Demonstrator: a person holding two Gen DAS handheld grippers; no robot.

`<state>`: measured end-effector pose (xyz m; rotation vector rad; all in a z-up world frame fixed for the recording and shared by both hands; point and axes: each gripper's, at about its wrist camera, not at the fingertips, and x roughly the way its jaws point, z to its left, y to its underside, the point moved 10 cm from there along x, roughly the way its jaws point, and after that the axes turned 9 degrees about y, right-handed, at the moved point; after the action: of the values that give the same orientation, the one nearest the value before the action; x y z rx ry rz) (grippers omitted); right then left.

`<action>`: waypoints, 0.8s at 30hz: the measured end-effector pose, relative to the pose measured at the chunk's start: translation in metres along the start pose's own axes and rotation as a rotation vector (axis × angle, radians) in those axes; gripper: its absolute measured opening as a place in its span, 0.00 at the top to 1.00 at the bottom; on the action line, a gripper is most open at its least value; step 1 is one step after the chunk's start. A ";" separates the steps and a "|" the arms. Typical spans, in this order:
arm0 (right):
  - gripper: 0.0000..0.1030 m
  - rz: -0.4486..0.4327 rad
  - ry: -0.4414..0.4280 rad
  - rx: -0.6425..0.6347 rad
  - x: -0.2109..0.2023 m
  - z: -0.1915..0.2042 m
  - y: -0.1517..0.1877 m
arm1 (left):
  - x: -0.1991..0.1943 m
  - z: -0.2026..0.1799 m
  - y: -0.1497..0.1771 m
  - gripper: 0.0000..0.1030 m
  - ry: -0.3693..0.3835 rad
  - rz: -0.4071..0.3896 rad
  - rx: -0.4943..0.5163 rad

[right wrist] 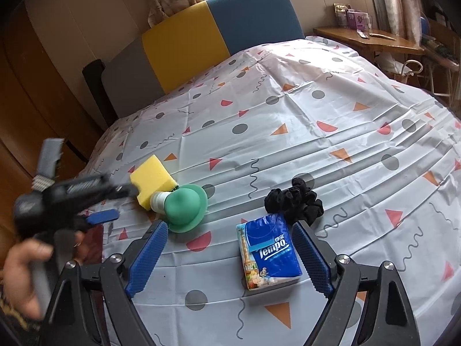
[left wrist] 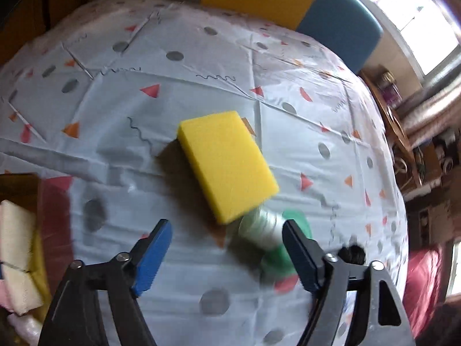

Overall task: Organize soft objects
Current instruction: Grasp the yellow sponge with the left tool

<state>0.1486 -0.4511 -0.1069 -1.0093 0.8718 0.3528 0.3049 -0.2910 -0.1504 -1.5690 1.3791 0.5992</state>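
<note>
A yellow sponge lies on the patterned bedsheet, with a green soft object with a white ribbed neck against its near end. My left gripper is open just short of both, empty. In the right wrist view the sponge and green object lie at left, with the left gripper beside them. A blue Tempo tissue pack lies between my open right gripper's fingers. A black scrunchie lies just beyond the pack.
A box at the left holds cream and yellow soft items. A yellow and blue headboard stands behind the bed. A wooden desk with clutter is at the far right.
</note>
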 end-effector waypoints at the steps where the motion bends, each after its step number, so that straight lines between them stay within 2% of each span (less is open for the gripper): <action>1: 0.13 0.004 -0.005 0.005 0.000 0.000 0.000 | 0.006 -0.001 -0.007 0.20 -0.006 -0.005 -0.010; 13: 0.12 0.037 -0.046 0.048 0.003 -0.001 0.002 | 0.059 -0.002 -0.054 0.17 -0.103 0.004 -0.029; 15: 0.12 0.034 -0.047 0.052 0.002 -0.002 0.001 | 0.065 0.003 -0.054 0.21 -0.127 0.018 -0.029; 16: 0.12 0.023 -0.043 0.057 0.001 -0.004 -0.001 | 0.066 0.006 -0.053 0.26 -0.141 0.015 -0.019; 18: 0.12 -0.024 -0.034 0.095 -0.007 -0.014 -0.011 | 0.062 0.005 -0.052 0.29 -0.142 0.005 0.025; 21: 0.12 -0.109 -0.021 0.217 -0.022 -0.044 -0.028 | 0.051 0.017 -0.050 0.31 -0.146 -0.017 0.020; 24: 0.12 -0.129 -0.014 0.363 -0.027 -0.078 -0.033 | 0.033 0.027 -0.047 0.31 -0.142 -0.041 0.010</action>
<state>0.1156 -0.5308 -0.0861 -0.7203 0.8176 0.0867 0.3630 -0.2868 -0.1745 -1.5133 1.2392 0.6645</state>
